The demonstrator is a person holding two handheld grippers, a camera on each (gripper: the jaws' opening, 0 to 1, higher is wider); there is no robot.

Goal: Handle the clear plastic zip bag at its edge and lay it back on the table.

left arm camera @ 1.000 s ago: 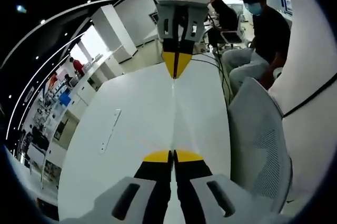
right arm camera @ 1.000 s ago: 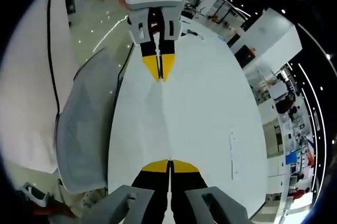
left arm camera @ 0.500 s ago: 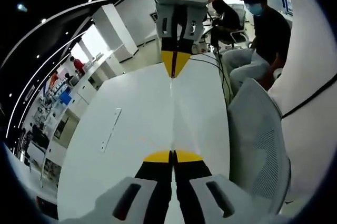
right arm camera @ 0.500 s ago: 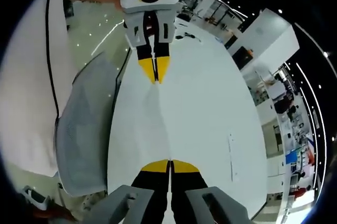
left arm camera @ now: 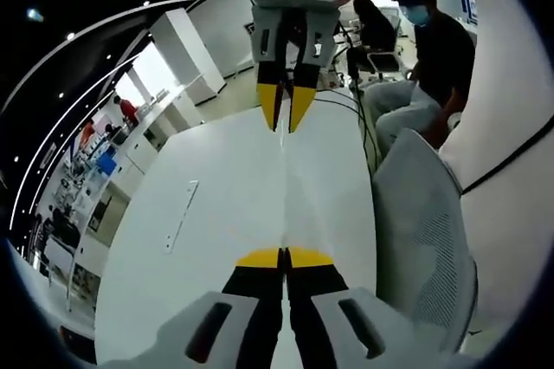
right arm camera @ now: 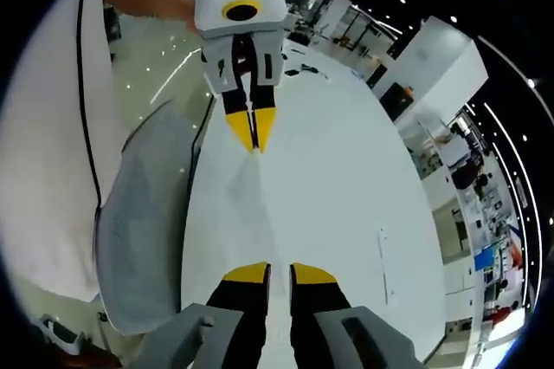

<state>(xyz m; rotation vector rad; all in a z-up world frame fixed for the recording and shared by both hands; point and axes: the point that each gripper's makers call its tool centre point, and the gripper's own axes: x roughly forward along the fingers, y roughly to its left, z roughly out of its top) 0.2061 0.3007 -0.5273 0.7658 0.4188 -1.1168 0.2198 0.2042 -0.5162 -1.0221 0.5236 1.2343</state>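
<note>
The clear plastic zip bag (left arm camera: pixel 283 187) hangs edge-on as a thin, nearly see-through line over the white table (left arm camera: pixel 199 222). My left gripper (left arm camera: pixel 282 256) is shut on its near edge. Facing it at the top of the left gripper view, my right gripper (left arm camera: pixel 286 113) has its yellow tips apart at the bag's far end. In the right gripper view my right gripper (right arm camera: pixel 279 274) stands open, with the bag (right arm camera: pixel 254 200) faintly visible between its jaws. Beyond it, the left gripper (right arm camera: pixel 251 133) is pinched on the bag above the table (right arm camera: pixel 346 187).
A grey mesh chair (left arm camera: pixel 424 230) (right arm camera: pixel 143 222) stands against the table's edge beside the person in white holding the grippers. A seated person (left arm camera: pixel 433 48) is past the table's far end, near dark cables (left arm camera: pixel 342 102). A thin pale strip (left arm camera: pixel 182 213) (right arm camera: pixel 382 261) lies on the table.
The right gripper's jaws have parted and let go of the bag's edge. The left gripper stays shut on the bag. Both views shifted slightly.
</note>
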